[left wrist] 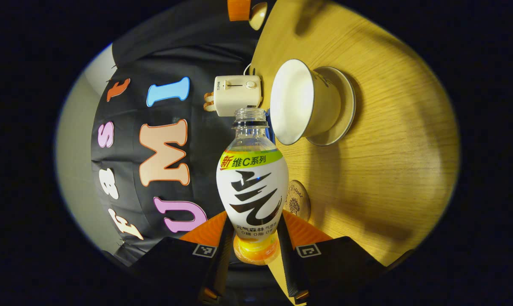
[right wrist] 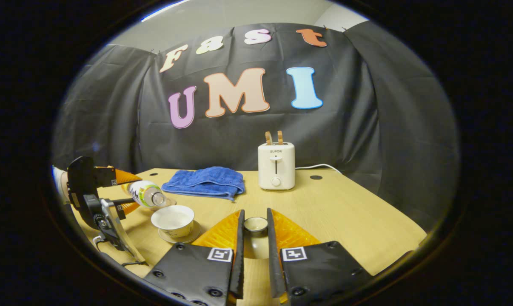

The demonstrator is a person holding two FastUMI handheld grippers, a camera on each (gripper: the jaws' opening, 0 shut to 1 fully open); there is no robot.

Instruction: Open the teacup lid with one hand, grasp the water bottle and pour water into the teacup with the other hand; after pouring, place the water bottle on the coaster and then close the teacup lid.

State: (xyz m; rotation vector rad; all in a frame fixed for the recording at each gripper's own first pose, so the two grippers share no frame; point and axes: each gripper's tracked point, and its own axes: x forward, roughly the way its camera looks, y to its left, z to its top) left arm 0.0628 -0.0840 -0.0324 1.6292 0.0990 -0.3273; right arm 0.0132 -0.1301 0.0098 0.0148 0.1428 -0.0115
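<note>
My left gripper (left wrist: 255, 231) is shut on the lower body of an uncapped water bottle (left wrist: 253, 182) with a white label. The bottle is tipped over, its mouth close to the rim of the white teacup (left wrist: 292, 102), which stands lidless on its saucer (left wrist: 343, 106). I cannot make out a stream of water. A round coaster (left wrist: 297, 200) lies on the table just behind the bottle. In the right gripper view, my right gripper (right wrist: 255, 222) is shut on the small teacup lid (right wrist: 255, 224) above the table, right of the teacup (right wrist: 173, 220), the bottle (right wrist: 146, 194) and the left gripper (right wrist: 131, 191).
A white toaster (right wrist: 276, 166) with its cord stands at the back of the wooden table (right wrist: 346, 216). A folded blue towel (right wrist: 205, 182) lies left of it. A hand holds the left gripper at the table's left edge.
</note>
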